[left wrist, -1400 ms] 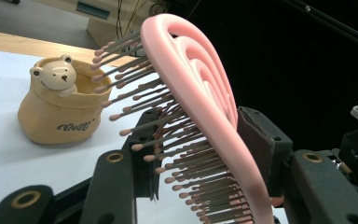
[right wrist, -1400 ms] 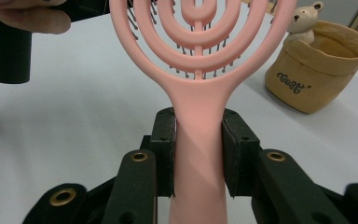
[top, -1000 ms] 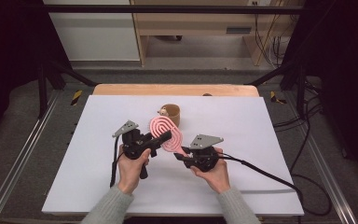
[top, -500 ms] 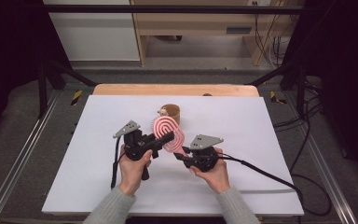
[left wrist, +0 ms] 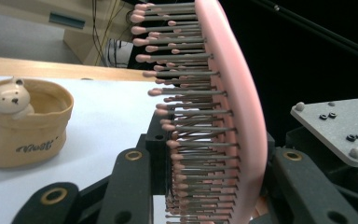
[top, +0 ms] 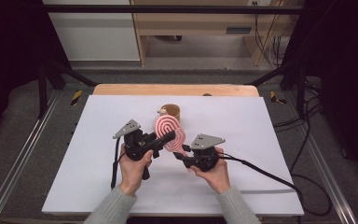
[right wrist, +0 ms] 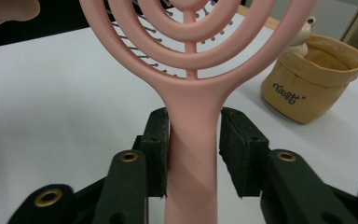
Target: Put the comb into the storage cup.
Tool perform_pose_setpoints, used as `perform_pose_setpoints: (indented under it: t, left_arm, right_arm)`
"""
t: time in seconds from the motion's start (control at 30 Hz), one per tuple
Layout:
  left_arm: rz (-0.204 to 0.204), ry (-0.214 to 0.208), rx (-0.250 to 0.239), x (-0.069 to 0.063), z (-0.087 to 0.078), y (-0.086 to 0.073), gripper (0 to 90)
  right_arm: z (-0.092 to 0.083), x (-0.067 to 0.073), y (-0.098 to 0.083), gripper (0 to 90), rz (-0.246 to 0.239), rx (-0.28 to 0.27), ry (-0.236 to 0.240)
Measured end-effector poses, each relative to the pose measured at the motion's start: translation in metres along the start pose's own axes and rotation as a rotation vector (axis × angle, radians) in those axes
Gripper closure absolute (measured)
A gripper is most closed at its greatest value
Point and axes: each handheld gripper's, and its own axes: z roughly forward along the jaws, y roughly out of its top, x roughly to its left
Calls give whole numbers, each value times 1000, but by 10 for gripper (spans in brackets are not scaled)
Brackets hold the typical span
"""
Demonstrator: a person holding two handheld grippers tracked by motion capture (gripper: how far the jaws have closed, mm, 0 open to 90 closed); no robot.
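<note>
Both forearms reach in from below, hands side by side. The left tongs (top: 168,136) point toward the right, jaws part-closed. The right tongs (top: 179,156) point toward the left, and their jaws have just been opening.

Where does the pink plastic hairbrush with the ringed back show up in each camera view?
High view: pink plastic hairbrush at table centre, between both grippers.
Left gripper view: edge-on at centre, bristles pointing left.
Right gripper view: handle rising between the jaws.
Shared landmark: tan bear-faced cup.
</note>
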Motion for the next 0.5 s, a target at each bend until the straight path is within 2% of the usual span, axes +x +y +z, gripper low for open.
perform_pose_setpoints:
  t: [0.3,0.5]
  left_arm:
    - [45,29,-1,0,-5,6,626]
    - [71,72,2,5,-8,11,626]
  right_arm:
    - [-4,-1,3,411,5,-59,-1]
    - [-9,-3,4,283,3,-80,-23]
